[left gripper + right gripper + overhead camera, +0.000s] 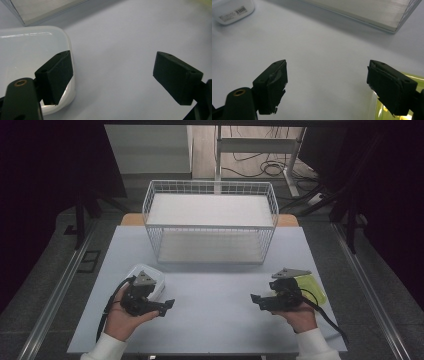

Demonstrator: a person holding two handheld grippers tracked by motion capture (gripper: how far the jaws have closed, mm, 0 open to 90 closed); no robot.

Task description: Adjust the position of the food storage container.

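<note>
left claw (pixel 167 306): lower left of the high view, jaws spread wide, nothing between them, tips facing frame centre.
right claw (pixel 256 300): lower right of the high view, jaws spread, nothing pinched, tips facing frame centre.
clear container (pixel 148 279): on the tabletop (pixel 215 290), lower left, just behind the left claw; its rounded corner sits behind one jaw at the left of the left gripper view (pixel 30 55).
yellow-green lid (pixel 311 287): lower right, just behind the right claw.
wire basket (pixel 210 220): upper centre, far edge of the tabletop, well apart from both claws.
</note>
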